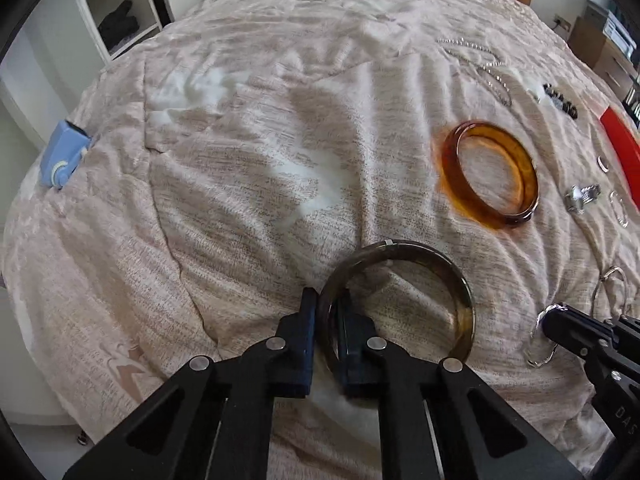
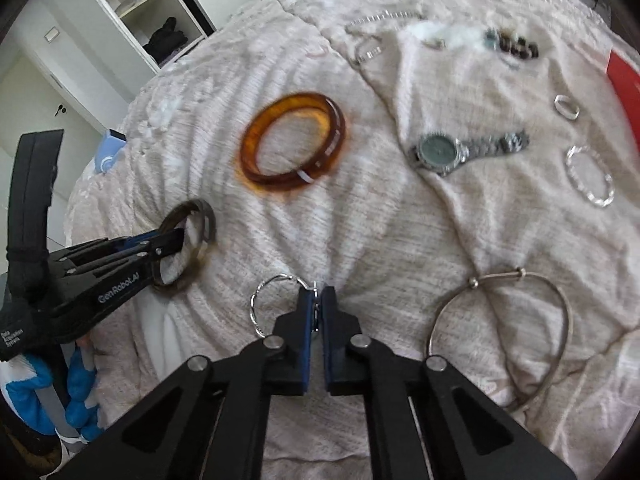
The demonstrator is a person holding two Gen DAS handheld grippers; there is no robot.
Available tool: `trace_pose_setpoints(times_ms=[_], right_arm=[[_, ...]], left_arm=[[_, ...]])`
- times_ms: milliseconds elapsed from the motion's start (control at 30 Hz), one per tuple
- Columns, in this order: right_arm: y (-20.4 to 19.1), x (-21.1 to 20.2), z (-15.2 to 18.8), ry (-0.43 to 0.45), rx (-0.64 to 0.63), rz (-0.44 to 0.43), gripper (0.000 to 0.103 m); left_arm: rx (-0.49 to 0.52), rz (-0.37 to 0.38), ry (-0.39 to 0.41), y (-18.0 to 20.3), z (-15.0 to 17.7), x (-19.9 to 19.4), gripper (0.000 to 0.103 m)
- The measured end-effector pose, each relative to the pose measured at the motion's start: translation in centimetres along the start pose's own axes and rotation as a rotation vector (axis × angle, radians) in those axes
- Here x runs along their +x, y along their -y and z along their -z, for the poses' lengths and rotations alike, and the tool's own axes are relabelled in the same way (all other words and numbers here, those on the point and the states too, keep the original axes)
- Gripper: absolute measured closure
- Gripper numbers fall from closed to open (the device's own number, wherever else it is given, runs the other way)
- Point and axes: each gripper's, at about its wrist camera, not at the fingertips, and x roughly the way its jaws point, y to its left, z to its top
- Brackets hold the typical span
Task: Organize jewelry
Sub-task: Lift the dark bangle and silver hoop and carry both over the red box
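**Two rings pinched, both at the rim**

My left gripper (image 1: 328, 304) is closed across the wall of the dark smoky bangle (image 1: 400, 304), one pad outside the ring and one inside, at its left edge. My right gripper (image 2: 318, 300) is closed almost flat on the thin silver hoop (image 2: 276, 304), whose wire runs between the blue pads at its right side. Both pieces lie near me on the bedspread (image 1: 240, 160), the hoop to the right of the bangle.

I judge the bangle stiff and smooth, likely resin or glass: it will not flex, so a pinch across the wall is the right hold, but it could pivot or slide in the pads, and it may chip if dropped on something hard. The hoop looks very light and springy; the wire is thin, so I should hold it gently and keep it from twisting out.

Further off sits the amber bangle (image 2: 294, 142), and to the right a wristwatch (image 2: 464, 150), a clear beaded bracelet (image 2: 590, 176), a small clear ring (image 2: 566, 107), a wire neck ring (image 2: 504, 332) and dark beads (image 2: 516, 46). A red box edge (image 2: 624, 88) shows far right.

The bedspread is soft, wrinkled and fuzzy, so thin pieces sink into folds. Beyond it stand a white shelf unit (image 2: 136, 12) and a pale blue object (image 1: 62, 156) at the left edge.
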Motion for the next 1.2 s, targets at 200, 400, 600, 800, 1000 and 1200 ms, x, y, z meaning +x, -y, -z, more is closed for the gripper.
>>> trace_pose_setpoints(times_ms=[200,400,600,800,1000,1200], right_arm=[[-1.3,-3.4,0.2,0.06,-0.029,0.014,0.1],[-2.1,-6.7,1.2,0.106,-0.045,0.027,0.1],[-2.5,-9.9,3.0,0.148,-0.048,0.048,0.1],[-2.8,-12.6,4.4,0.186,-0.051,0.071,0.1],[-2.8,-15.0,5.7,0.226,-0.05,0.088,0.1],[-2.5,-16.9,6.8,0.257,-0.039,0.101,0.1]], left_arm=[[-0.015,0.012,0.04,-0.3,0.1,-2.6,0.095],[-0.016,0.014,0.086,-0.4,0.9,-5.4,0.095],[-0.021,0.012,0.133,-0.8,2.0,-8.6,0.095],[-0.024,0.008,0.179,-0.8,3.3,-11.1,0.095],[-0.024,0.002,0.219,-0.8,4.5,-13.3,0.095],[-0.012,0.007,0.256,-0.3,5.2,-15.5,0.095]])
